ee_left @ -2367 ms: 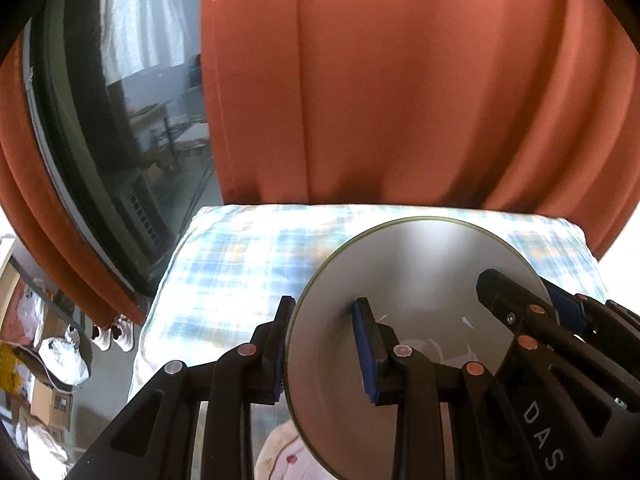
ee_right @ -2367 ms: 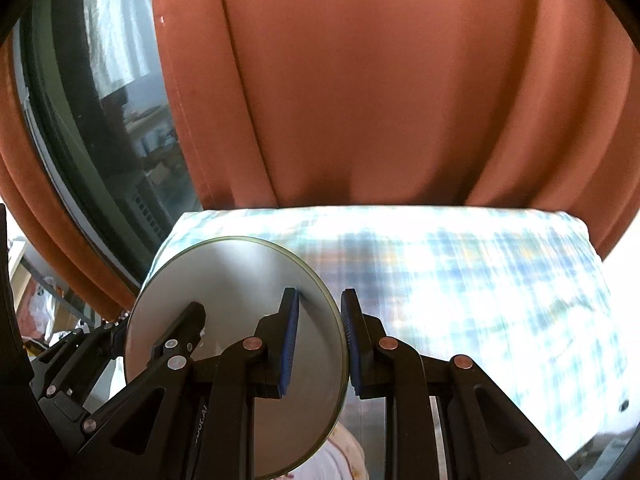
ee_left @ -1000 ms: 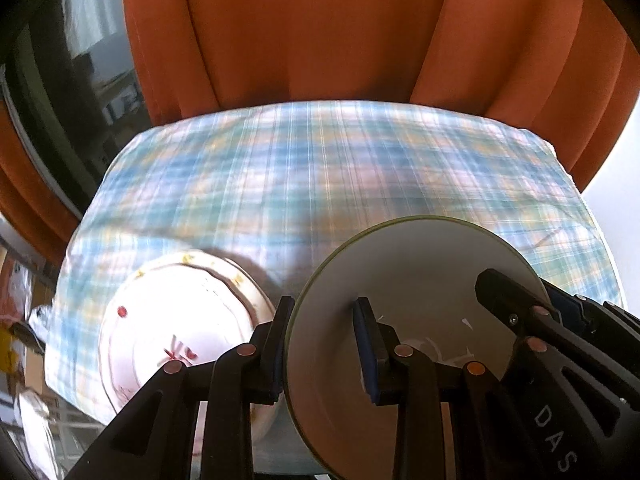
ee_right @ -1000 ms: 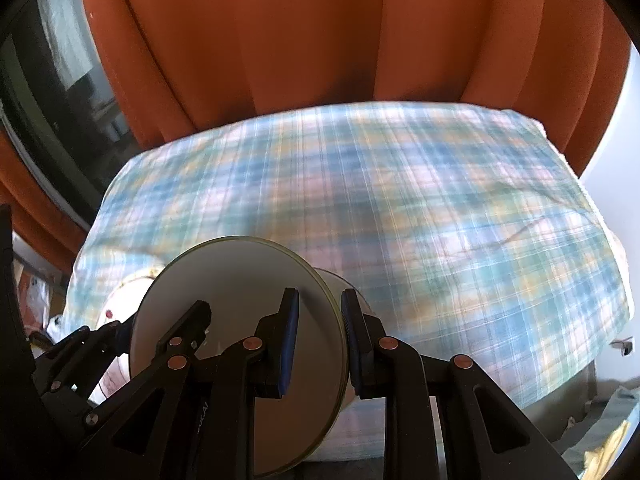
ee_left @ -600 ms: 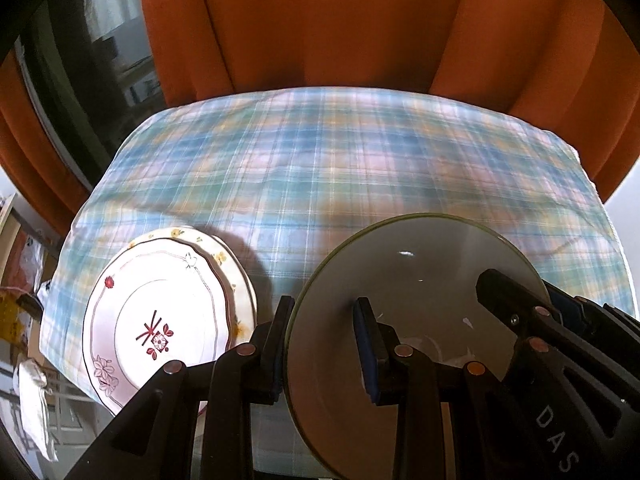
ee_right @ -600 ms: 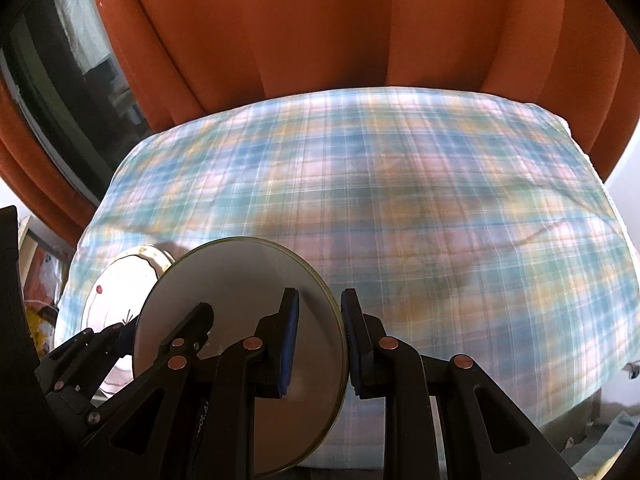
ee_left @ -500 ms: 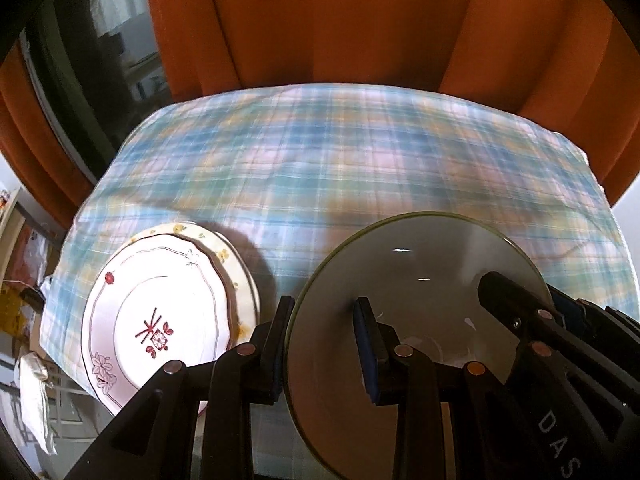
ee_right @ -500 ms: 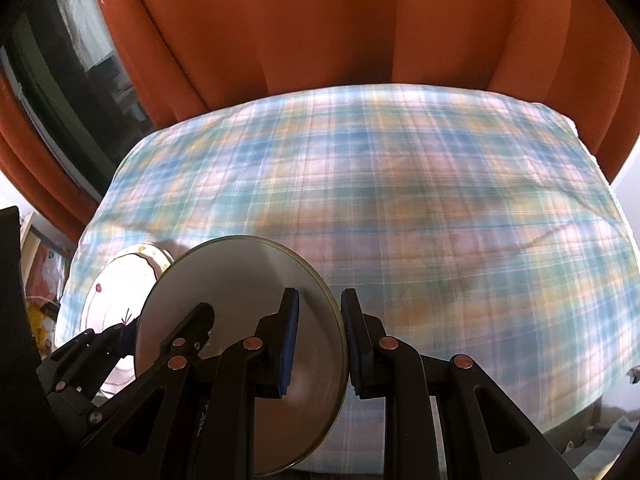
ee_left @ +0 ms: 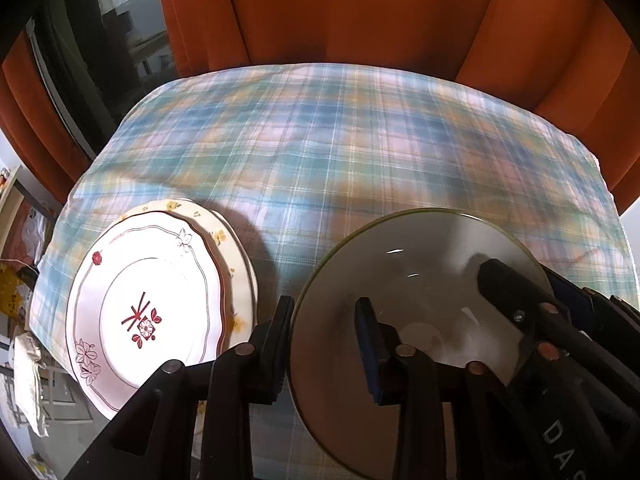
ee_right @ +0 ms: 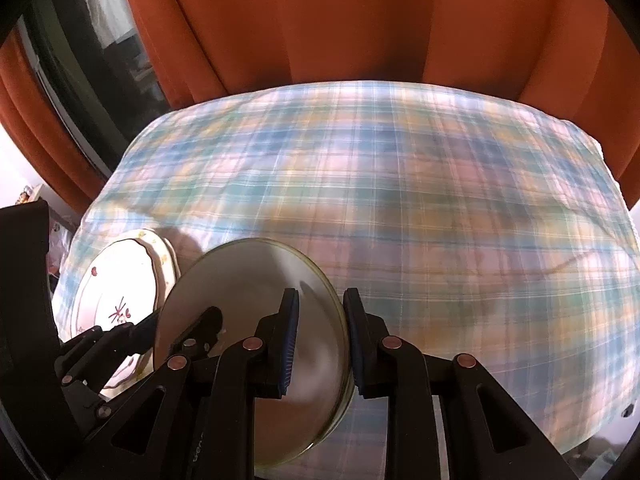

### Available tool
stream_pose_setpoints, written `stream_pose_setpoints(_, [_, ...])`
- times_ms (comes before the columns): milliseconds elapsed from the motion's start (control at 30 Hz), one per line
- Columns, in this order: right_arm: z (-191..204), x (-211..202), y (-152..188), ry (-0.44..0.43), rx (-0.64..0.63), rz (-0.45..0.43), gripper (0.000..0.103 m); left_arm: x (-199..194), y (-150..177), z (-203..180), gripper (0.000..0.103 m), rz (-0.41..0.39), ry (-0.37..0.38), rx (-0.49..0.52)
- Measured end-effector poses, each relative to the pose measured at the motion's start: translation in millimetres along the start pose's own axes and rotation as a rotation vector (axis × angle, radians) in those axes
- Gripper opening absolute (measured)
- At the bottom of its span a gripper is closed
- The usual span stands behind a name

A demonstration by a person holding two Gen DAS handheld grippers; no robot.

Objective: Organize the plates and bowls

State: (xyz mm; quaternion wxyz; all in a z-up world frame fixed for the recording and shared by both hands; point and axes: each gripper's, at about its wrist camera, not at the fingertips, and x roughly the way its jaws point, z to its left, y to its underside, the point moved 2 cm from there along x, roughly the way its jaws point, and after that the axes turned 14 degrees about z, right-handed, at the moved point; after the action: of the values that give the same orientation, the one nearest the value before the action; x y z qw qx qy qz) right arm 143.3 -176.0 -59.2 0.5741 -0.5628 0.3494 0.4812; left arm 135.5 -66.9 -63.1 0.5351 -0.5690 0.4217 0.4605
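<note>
A grey bowl with a green rim [ee_left: 424, 280] is held above the plaid tablecloth [ee_left: 340, 140] by both grippers. My left gripper [ee_left: 326, 344] is shut on its left rim. My right gripper [ee_right: 318, 340] is shut on its right rim; the bowl also shows in the right wrist view [ee_right: 248, 300]. A stack of flowered white plates [ee_left: 148, 312] lies on the cloth at the front left, beside the bowl, and also shows in the right wrist view [ee_right: 120, 280].
Orange curtains [ee_left: 360, 12] hang behind the table. A dark window [ee_left: 88, 60] is at the left. The table's front and left edges drop off near the plates; clutter lies on the floor [ee_left: 24, 360] at the left.
Both grippers have tilted down and come lower over the table with the bowl still held. The plate stack has come into fuller view at the left.
</note>
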Motion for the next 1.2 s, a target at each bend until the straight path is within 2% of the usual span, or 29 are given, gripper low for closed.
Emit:
stream_pose_setpoints(67, [1.9,0.0,1.0,-0.011,-0.005,-0.002,0.036,-2.3,2.1,0.6,0.037,-0.006,0.015,0.010])
stream_pose_setpoints(133, [4.3,0.1,2.1,-0.024,-0.005,0.003,0.055,-3.8,3.5,1.5,0.045,-0.007,0.024,0.015])
stream_pose_setpoints(200, [4.8,0.4,3.5,-0.029,0.009,0.010,0.062,-4.1,4.8,3.1,0.058,-0.005,0.036,0.020])
stream_pose_setpoints(400, [4.9,3.4,9.4,-0.012,0.052,0.029,0.063,5.4,5.1,4.6,0.062,0.029,0.124,0.054])
stream_pose_setpoints(567, [-0.8,7.0,13.4,0.043,0.116,0.054,0.063,21.4,0.3,5.4,0.062,0.083,0.215,0.091])
stream_pose_setpoints(833, [6.1,18.5,10.2,0.114,0.212,0.111,0.063,39.5,-7.9,16.6,0.054,0.162,0.341,0.128])
stream_pose_setpoints(967, [11.7,19.4,10.1,0.152,0.252,0.126,0.063,38.7,-8.9,15.6,0.048,0.172,0.378,0.183])
stream_pose_setpoints(1200, [10.3,19.0,12.5,0.171,0.322,0.139,0.063,38.6,-9.1,15.5,0.048,0.190,0.410,0.227])
